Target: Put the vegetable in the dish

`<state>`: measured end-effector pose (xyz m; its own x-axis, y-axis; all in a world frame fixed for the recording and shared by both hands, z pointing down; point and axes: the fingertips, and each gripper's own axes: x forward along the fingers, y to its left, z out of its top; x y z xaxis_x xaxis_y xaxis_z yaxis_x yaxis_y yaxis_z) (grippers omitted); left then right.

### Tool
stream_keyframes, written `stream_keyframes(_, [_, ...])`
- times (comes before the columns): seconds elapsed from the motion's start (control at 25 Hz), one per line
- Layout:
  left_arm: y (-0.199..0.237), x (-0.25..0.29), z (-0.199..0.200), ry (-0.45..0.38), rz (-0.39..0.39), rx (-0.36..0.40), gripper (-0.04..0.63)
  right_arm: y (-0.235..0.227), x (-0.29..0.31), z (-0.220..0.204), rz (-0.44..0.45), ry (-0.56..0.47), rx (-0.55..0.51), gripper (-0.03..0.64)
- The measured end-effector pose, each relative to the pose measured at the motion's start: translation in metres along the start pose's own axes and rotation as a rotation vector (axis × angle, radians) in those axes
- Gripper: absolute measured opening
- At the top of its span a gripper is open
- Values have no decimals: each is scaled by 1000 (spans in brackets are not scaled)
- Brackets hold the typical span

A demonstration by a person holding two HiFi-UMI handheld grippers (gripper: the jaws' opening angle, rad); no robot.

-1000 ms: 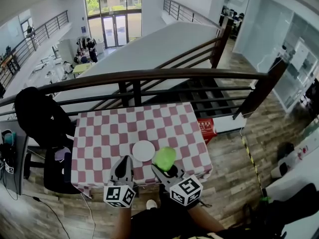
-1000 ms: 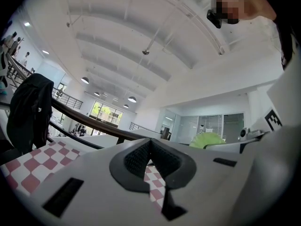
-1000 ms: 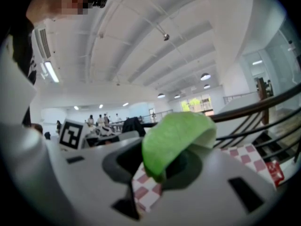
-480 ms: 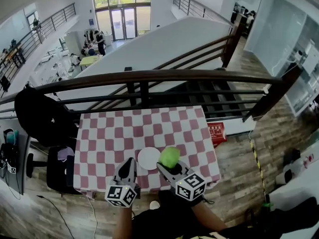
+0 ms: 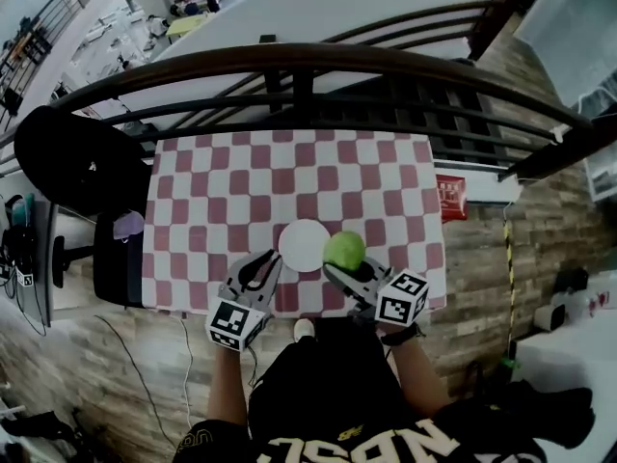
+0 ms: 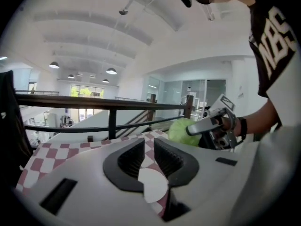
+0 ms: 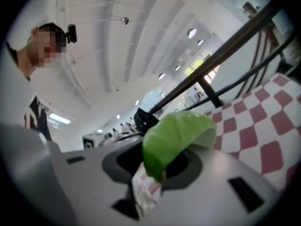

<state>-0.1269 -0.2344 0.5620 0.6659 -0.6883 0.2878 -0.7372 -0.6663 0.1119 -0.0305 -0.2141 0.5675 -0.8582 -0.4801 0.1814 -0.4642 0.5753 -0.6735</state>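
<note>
The right gripper [image 5: 341, 266] was clenched on the green vegetable [image 5: 344, 250], which bulged out beyond its fingers [image 7: 127, 161] above the checkered bench [image 5: 241, 181]. The white dish [image 5: 304, 244] lay just left of those fingers. The left gripper [image 5: 262, 266] was opening, its fingers [image 6: 131, 158] a narrow slit apart with nothing between them, and the dish lay just ahead of them.

Fig. Both grippers are held forward of my torso, side by side. My left forearm [image 5: 225, 386] and right forearm [image 5: 416, 360] extend from bent elbows. My left gripper [image 5: 260, 266] points forward and slightly inward. Its jaws are opening, with only a narrow slit between the pads and nothing in it. My right gripper [image 5: 343, 268] angles inward, its jaws partly apart and clamped on the green vegetable [image 5: 344, 249], which bulges above the pads.
</note>
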Motion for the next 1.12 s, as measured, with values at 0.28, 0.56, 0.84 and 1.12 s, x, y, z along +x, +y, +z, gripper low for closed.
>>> stream_keyframes(0.28, [-45, 27, -18, 90, -402, 44, 423, 13, 18, 3, 356, 35, 145, 114])
stream_keyframes(0.56, [-60, 46, -23, 151, -566, 182, 566, 32, 36, -6, 580, 130, 159, 114])
stream_keyframes(0.84, [-66, 50, -33, 158, -630, 309, 544, 39, 44, -23, 678, 190, 168, 114])
stream_keyframes(1.12, [-66, 54, -53, 249, -626, 272, 506, 26, 45, -37, 695, 221, 235, 115])
